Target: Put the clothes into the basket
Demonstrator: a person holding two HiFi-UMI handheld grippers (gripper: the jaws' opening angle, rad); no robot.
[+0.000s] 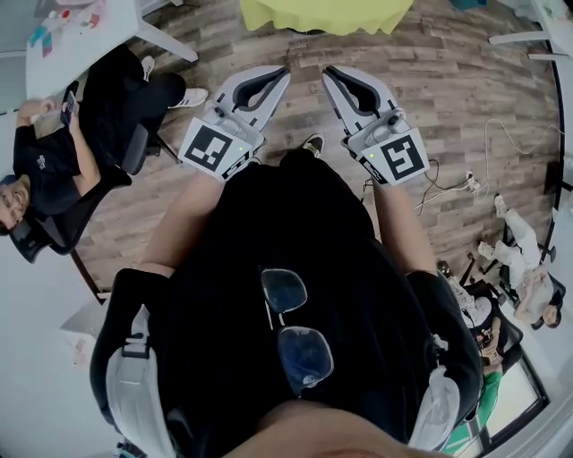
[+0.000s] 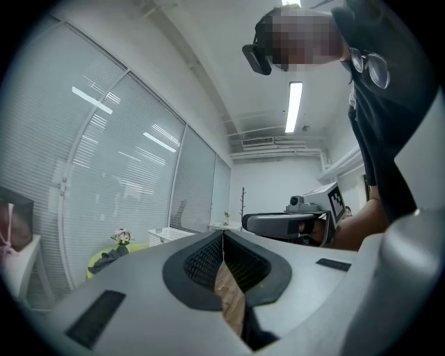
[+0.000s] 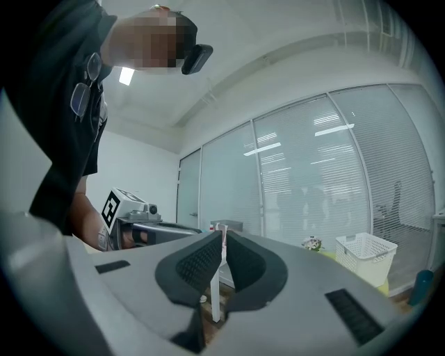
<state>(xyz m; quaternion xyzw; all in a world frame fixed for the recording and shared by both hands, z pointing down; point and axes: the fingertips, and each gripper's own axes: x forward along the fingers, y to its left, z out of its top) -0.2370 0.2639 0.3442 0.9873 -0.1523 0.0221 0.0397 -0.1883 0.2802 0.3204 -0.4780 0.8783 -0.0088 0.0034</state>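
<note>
Approach posture, nothing yet grasped. The left tongs (image 1: 283, 72) and the right tongs (image 1: 328, 71) are held level and side by side in the upper middle of the head view, tips angled toward each other. Each gripper view shows its own jaws pressed together at the tip with nothing between them; only floor and room show through the hollow behind. Closed, empty tongs suit carrying rather than picking, and neither is near any cloth. Both point toward the bench (image 1: 313, 16) with a yellow-green cover at the top edge of the head view. At the lower left of the left gripper view a dark garment (image 2: 106, 259) lies crumpled on a yellow-green surface, probably this same bench, with a small flower ornament (image 2: 122, 237) beside it. The white perforated basket (image 3: 366, 256) stands at the right of the right gripper view by the glass wall, apparently set near the bench to keep the transfer short; its inside is hidden. The wooden floor (image 1: 466, 80) separates wearer and bench, and a seated person (image 1: 63, 152) occupies the upper left, well apart. The jaws must part before any grasp.
</note>
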